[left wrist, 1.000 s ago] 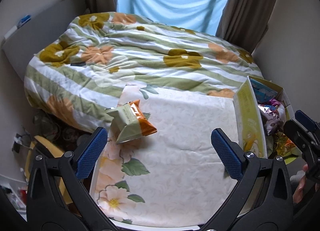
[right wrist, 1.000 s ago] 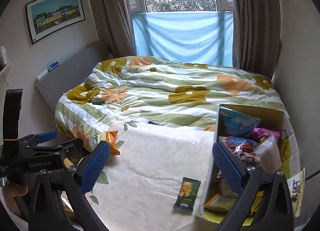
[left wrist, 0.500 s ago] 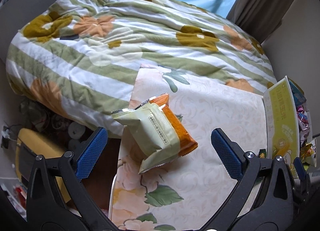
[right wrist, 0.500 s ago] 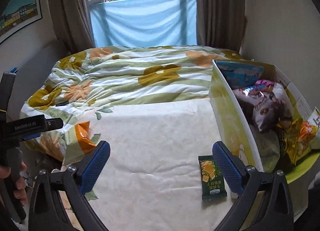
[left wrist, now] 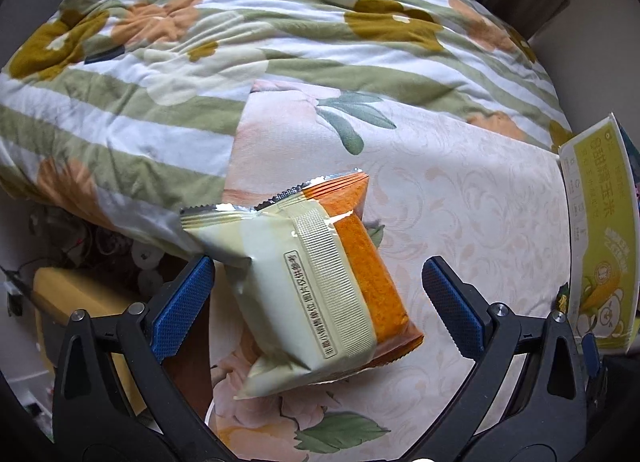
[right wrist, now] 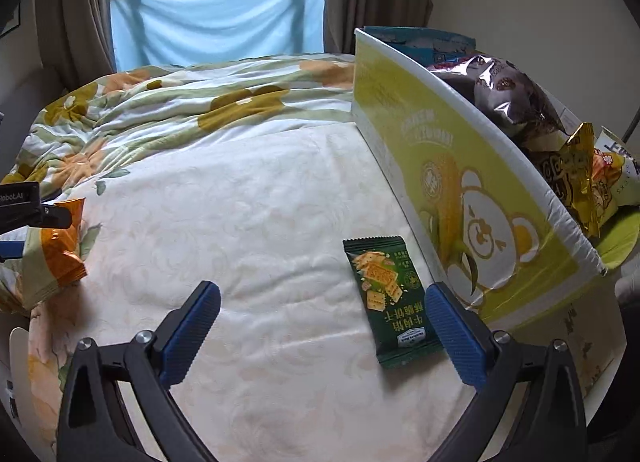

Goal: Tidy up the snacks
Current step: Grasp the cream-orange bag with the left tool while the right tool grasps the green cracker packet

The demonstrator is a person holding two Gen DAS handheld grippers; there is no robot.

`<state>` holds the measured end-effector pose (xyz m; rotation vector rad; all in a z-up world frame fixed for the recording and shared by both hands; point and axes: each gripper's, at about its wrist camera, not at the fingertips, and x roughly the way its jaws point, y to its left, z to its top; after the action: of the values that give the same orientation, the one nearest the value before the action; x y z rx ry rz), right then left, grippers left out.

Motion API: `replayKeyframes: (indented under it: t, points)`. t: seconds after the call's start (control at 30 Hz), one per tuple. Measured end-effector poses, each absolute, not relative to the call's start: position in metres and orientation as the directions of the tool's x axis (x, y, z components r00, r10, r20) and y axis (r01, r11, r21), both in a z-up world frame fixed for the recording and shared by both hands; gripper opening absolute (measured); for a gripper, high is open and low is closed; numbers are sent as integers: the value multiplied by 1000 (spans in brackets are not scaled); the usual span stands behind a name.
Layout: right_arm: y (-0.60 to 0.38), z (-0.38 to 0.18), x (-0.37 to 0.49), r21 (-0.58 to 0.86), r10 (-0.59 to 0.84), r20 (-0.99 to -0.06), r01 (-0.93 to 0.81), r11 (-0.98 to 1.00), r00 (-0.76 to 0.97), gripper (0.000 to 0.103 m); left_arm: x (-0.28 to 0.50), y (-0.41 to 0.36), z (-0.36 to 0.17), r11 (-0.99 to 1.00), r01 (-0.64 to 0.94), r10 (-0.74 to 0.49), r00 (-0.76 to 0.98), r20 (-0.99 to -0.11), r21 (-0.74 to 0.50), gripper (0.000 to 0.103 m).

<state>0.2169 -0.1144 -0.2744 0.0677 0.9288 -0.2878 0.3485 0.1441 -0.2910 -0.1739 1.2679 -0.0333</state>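
An orange and pale green snack bag (left wrist: 320,282) lies on the floral cloth at the left edge; it also shows in the right wrist view (right wrist: 56,254). My left gripper (left wrist: 318,302) is open, its fingers on either side of the bag and close above it. A dark green cracker packet (right wrist: 390,298) lies on the cloth beside a yellow cardboard box (right wrist: 460,182). My right gripper (right wrist: 320,334) is open, low over the cloth, with its right finger next to the packet. The box holds several snack bags (right wrist: 516,102).
A green-striped flowered quilt (left wrist: 240,42) covers the bed behind the cloth. The box wall (left wrist: 596,242) stands at the right. Clutter and a yellow object (left wrist: 80,302) lie on the floor below the left edge. Curtains and a blue sheet (right wrist: 216,10) hang at the window.
My left gripper has moved forward and down over the orange and green bag, which now sits between its fingers. My right gripper has moved down and right toward the green packet beside the box.
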Motion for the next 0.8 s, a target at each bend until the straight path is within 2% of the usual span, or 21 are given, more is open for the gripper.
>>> replayKeyframes:
  t: [0.27, 0.5, 0.63, 0.8]
  points:
    - [-129, -290, 223, -36, -231, -823, 359, 933, 519, 102, 347, 120, -292, 993, 28, -118, 290, -950, -115, 102]
    - [-147, -303, 225, 39, -198, -852, 435, 899, 485, 102, 342, 110, -295, 986, 69, -162, 257, -953, -149, 95]
    - [-140, -295, 218, 91, -130, -850, 386, 918, 510, 102, 339, 96, -297, 981, 102, -184, 245, -952, -164, 94]
    - [-121, -291, 216, 88, -87, -848, 300, 950, 523, 102, 333, 79, -293, 975, 154, -195, 242, -950, -161, 94]
